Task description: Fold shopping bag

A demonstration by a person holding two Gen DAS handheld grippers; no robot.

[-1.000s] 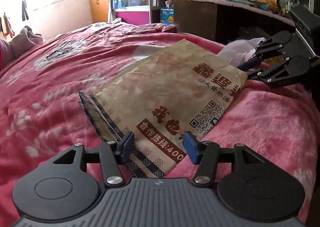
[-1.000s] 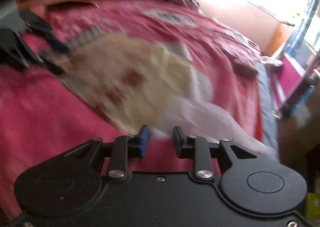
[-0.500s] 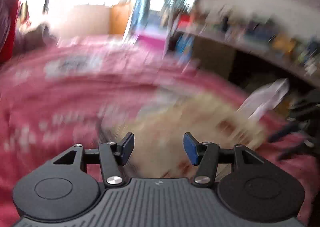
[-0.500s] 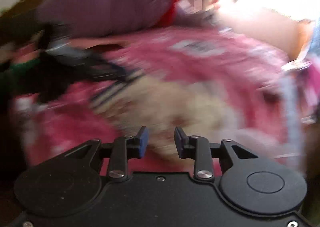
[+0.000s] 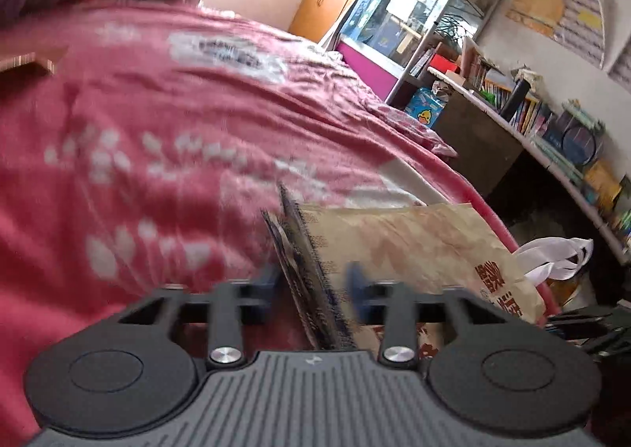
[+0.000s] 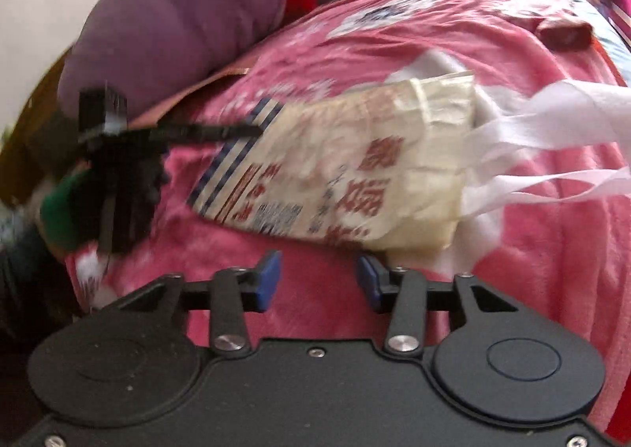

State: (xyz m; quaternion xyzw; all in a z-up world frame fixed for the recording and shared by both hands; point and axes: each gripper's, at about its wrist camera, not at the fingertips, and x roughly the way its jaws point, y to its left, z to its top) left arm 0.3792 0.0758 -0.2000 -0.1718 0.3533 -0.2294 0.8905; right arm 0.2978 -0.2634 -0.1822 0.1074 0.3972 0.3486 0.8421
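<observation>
- Two hand-held grippers work a flat paper shopping bag [image 6: 347,171] lying on the pink fleece blanket [image 6: 532,250] of the bed, near its side edge.
- We see the bag's tan, crinkled face printed with red characters, a blue striped band along its bottom and limp white handles [image 6: 552,139] trailing from its mouth.
- Our left gripper [image 5: 313,285] is closing its blue pads around the layered bottom edge, which stands between them; we cannot tell whether they press yet.
- Our right gripper [image 6: 319,281] hangs just short of the bag's long side, released, its jaws apart over bare blanket.
</observation>
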